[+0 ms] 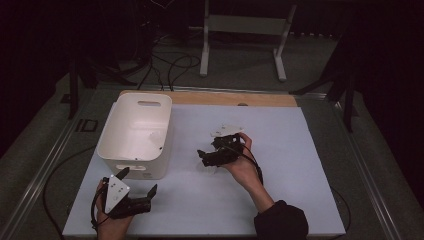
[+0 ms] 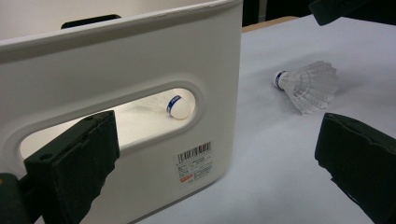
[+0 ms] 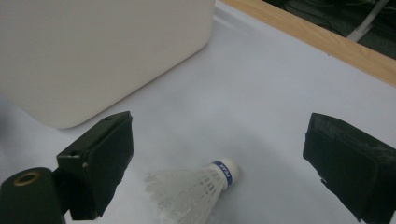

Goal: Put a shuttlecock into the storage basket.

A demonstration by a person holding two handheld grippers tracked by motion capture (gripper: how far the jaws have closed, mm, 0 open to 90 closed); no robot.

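While the right gripper (image 3: pixel 219 154) hovers with jaws spread, the shuttlecock (image 3: pixel 191 189) lies on the table between them, untouched.

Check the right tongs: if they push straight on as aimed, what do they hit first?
Most likely the shuttlecock, lying on the white sheet between the open right tongs. Depth is unclear.

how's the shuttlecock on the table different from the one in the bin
The table shuttlecock lies in the open on the white sheet, its feathers plain; the bin shuttlecock sits inside the white bin, just its cork tip seen through the handle slot. The right tool is open around the table one; nothing is near the bin one. Both have a white cork with a blue band.
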